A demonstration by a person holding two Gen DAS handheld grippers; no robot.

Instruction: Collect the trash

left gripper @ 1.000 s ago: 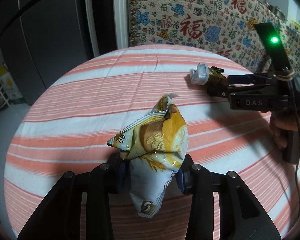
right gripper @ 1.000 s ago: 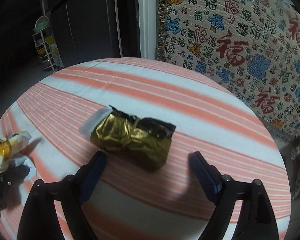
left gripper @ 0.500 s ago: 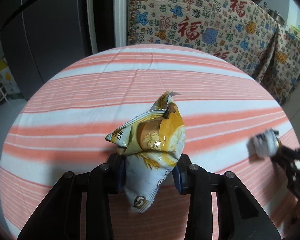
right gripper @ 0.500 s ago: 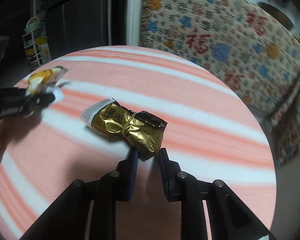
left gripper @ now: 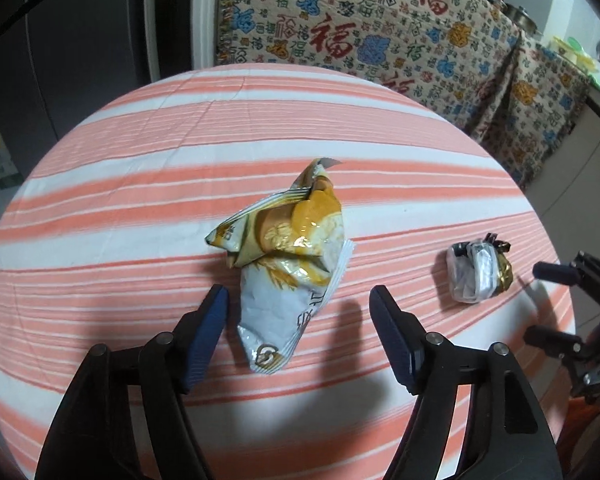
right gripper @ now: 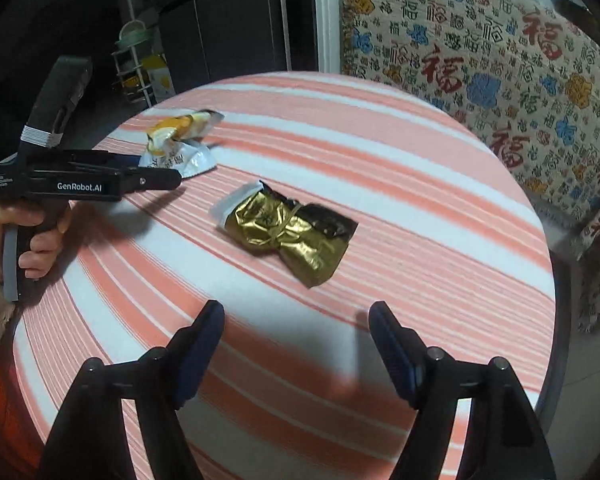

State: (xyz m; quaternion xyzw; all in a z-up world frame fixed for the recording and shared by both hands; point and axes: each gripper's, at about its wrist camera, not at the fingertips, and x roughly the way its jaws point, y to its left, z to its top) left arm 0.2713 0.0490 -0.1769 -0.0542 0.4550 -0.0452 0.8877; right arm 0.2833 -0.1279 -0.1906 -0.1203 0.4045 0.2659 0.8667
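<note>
1. Left gripper (left gripper: 298, 312): jaws spread wide, nothing clamped. The blue ribbed pads (left gripper: 206, 336) stand on either side of the lower end of the yellow-and-white snack wrapper (left gripper: 288, 272), clear of it on both sides.
2. Yellow-and-white snack wrapper: crumpled, lying on the striped tablecloth (left gripper: 140, 184), torn end pointing away from the camera. In the right wrist view the same wrapper (right gripper: 180, 144) sits at the far left of the table, just past the tips of the left gripper (right gripper: 156, 178).
3. Person's left hand (right gripper: 24, 236): wrapped around the left gripper's handle at the left edge of the right wrist view.
4. Gold foil wrapper (right gripper: 288, 232): crumpled, with a white torn edge and a black end, lying flat near the table's middle. In the left wrist view it shows end-on (left gripper: 480, 272), to the right of the snack wrapper and apart from it.
5. Right gripper (right gripper: 296, 340): jaws wide apart, empty. The gold foil wrapper lies ahead of the fingertips, not between them, with no contact. In the left wrist view one tip (left gripper: 554, 273) sits near the gold wrapper at the table's right edge.
6. Patterned cloth (right gripper: 500, 52) with red characters hangs behind the table, right of frame.
</note>
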